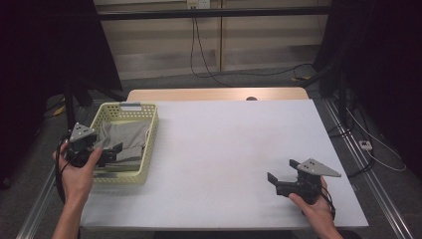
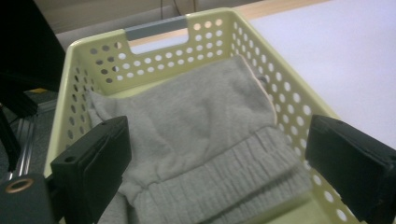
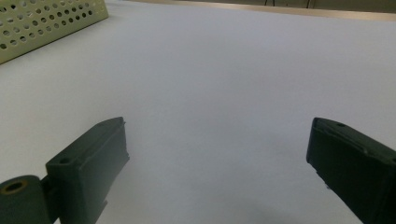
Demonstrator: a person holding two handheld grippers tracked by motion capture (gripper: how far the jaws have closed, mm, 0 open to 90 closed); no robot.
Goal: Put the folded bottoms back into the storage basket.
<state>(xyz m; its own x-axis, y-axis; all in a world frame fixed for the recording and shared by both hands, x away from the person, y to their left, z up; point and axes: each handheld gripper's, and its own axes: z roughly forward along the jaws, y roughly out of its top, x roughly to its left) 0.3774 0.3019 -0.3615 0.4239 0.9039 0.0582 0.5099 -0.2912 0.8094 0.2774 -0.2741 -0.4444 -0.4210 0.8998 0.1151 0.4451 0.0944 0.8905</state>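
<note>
Two grippers: both were held by a person at a white table (image 1: 224,149), one in each hand.
Left gripper (image 1: 110,152): it hung over the near end of the basket (image 1: 149,149), jaws spread wide and holding nothing.
Right gripper (image 1: 281,172): it sat low over the bare near-right part of the table, jaws likewise apart and empty, pointing left toward the basket.
Grey garment (image 1: 124,142): it lay inside the pale yellow perforated basket at the left edge of the table, crumpled, with a ribbed band at its near end.
Seen along the left gripper (image 2: 215,154): the grey garment (image 2: 196,121) lay directly ahead and below, between the two open jaws, its ribbed band nearest the gripper and the smoother knit running to the far wall of the basket (image 2: 163,42).
Long axis: the cloth and the basket both ran near to far, roughly in line with the left gripper's reach.
Nearer hand: the left by a wide margin; the right gripper (image 3: 215,158) was well apart, with the basket (image 3: 46,23) at the far left of its view.
Likely next move: a short drop and a closing of the left jaws on the ribbed band, judged from their straddling position.
</note>
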